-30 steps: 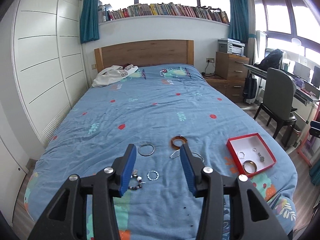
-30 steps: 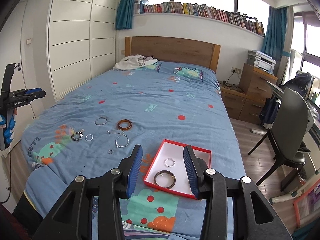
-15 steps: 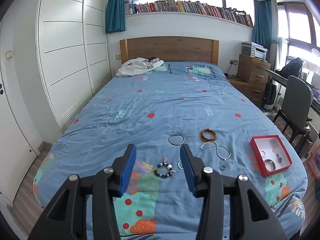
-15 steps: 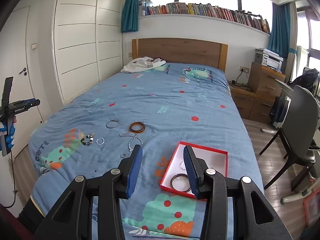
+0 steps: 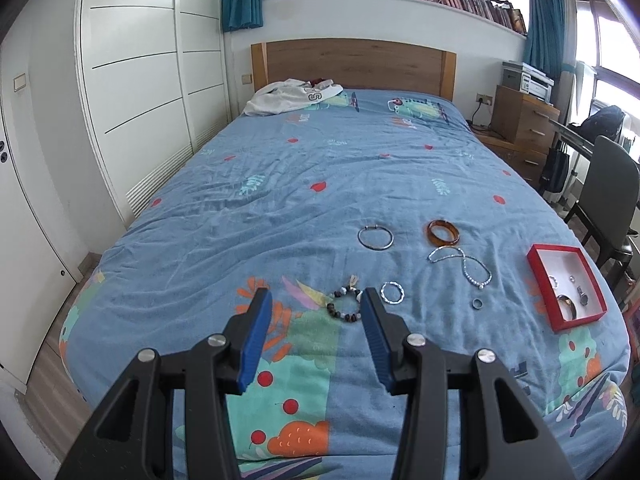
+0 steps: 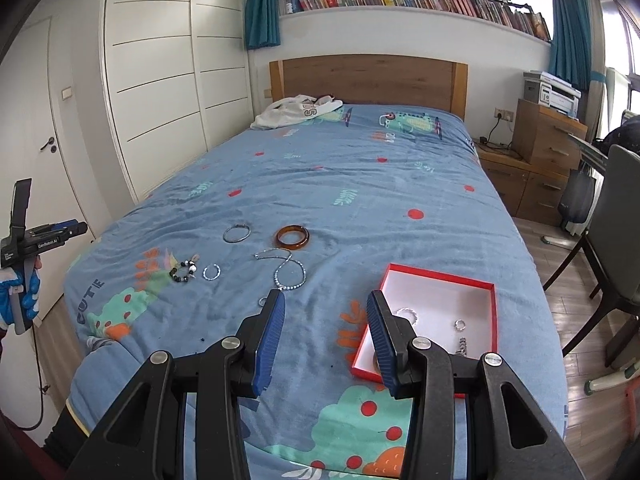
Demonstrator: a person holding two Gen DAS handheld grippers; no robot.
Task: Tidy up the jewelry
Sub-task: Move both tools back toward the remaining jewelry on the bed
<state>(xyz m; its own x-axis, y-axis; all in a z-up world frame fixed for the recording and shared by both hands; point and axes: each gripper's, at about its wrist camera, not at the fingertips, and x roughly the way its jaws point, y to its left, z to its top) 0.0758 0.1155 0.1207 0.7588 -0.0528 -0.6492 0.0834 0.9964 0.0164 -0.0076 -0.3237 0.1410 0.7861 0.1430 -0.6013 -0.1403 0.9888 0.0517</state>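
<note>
Left wrist view: the left tool hangs wide open and empty at lower centre, above the bed, whose blue cover lies bare across the frame's left half. A beaded bracelet sits between its fingertips; a silver bangle, amber bangle and chain lie centre right. The red box sits near the bed's right edge.

Right wrist view: the right tool gapes, holding nothing, low in the frame just left of the red box, which holds small rings.

Left gripper held level, pointing forward, blue-padded jaws spread wide and holding nothing, right gripper likewise level, jaws parted wide and empty, left gripper also visible at far left edge of the right wrist view.
</note>
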